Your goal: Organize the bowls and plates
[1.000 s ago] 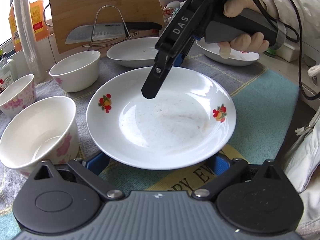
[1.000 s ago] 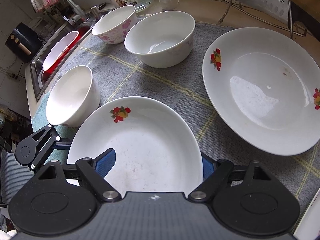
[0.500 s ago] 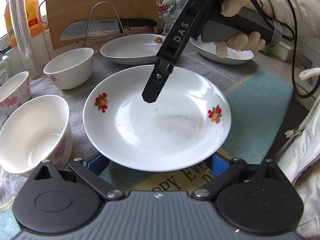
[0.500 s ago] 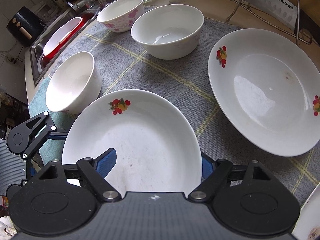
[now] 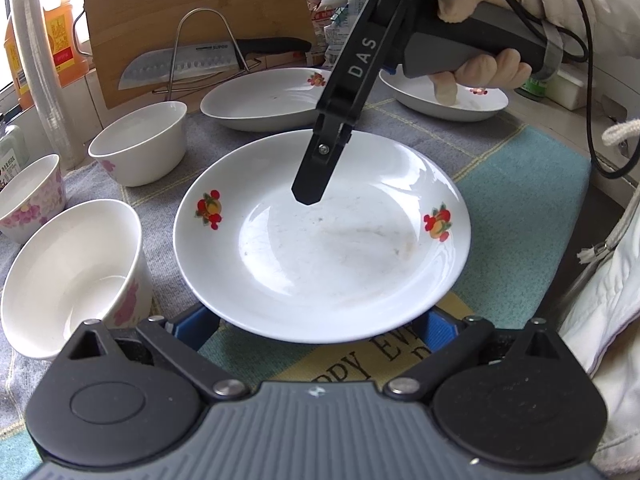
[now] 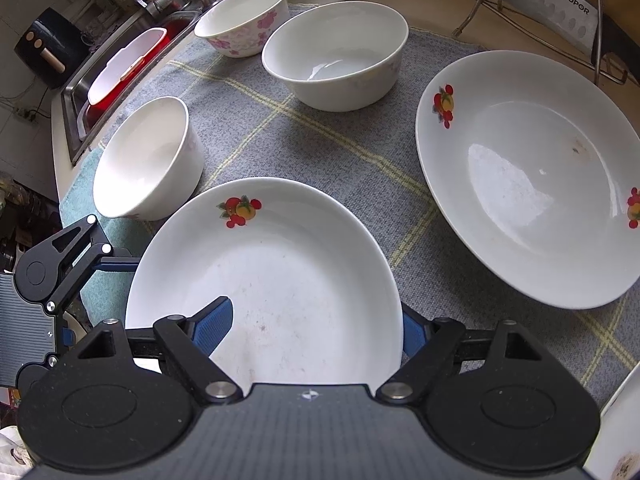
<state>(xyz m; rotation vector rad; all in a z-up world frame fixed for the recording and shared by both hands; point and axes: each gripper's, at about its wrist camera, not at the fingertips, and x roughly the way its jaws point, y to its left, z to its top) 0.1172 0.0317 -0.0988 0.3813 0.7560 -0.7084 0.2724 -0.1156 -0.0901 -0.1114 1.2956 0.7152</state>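
Observation:
A white plate with red fruit prints (image 5: 320, 236) lies in front of my left gripper (image 5: 316, 328), whose blue fingers sit wide apart under its near rim. My right gripper (image 6: 316, 324) straddles the plate's (image 6: 280, 268) rim: one blue finger (image 6: 214, 322) lies inside on top, the other below the edge; it also shows in the left wrist view (image 5: 316, 184). A second fruit plate (image 6: 532, 184) lies to the right and a third (image 5: 452, 96) at the back. Three bowls stand on the mat: plain (image 6: 336, 60), floral (image 6: 244, 20), and near-left (image 6: 148, 160).
A grey cloth mat (image 6: 320, 144) covers the counter, with a teal mat (image 5: 520, 208) at its end. A knife on a wire rack (image 5: 200, 64) and a wooden board (image 5: 192, 12) stand behind. The sink (image 6: 120, 72) lies at the left. A stack of plastic cups (image 5: 36, 72) stands nearby.
The plate has risen and tilted slightly toward the left camera with the right gripper on its rim. The bowls and other plates have not moved.

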